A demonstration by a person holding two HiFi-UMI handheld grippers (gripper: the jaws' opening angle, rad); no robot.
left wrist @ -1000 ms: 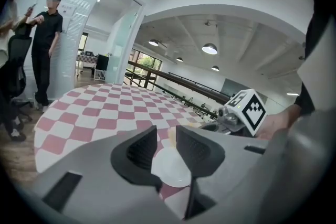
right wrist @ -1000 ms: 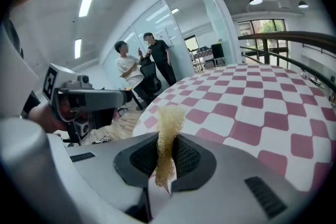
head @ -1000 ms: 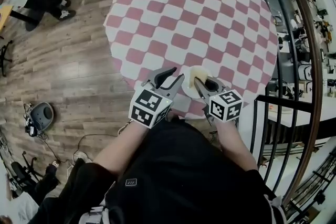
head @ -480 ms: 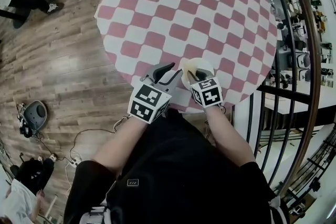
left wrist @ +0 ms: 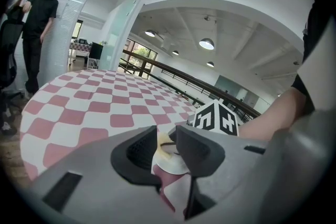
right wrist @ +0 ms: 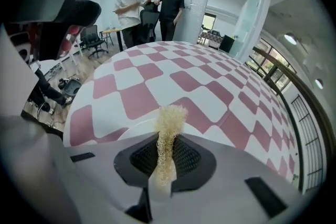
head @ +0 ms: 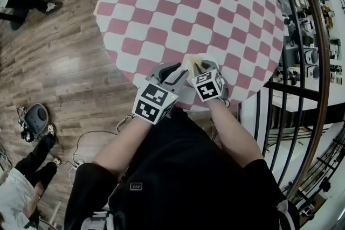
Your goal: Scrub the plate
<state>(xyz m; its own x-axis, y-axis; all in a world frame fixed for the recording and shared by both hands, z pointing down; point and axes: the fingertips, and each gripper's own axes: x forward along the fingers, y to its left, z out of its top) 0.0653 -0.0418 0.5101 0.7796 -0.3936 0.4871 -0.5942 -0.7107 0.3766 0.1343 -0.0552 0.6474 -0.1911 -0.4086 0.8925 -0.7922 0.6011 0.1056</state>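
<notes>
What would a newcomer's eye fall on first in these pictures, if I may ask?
First comes the round table in its red-and-white checks, filling the upper part of the head view. Next, at its near edge, the right tongs are clamped on a pale, fibrous scrubber held over a small white plate. The left tongs appear to grip the plate's rim.

1 plate (head: 197,62), 1 pale fibre scrubber (right wrist: 168,131), 1 round red/white check surface (head: 188,2). 2 claws, i.e. left claw (left wrist: 167,147) + right claw (right wrist: 167,153), w/ 1 marker cube each: left cube (head: 154,103), right cube (head: 207,85). Right gripper view: 2 ppl standing past the surface, person in white (right wrist: 130,5) + person in black (right wrist: 170,8).
</notes>
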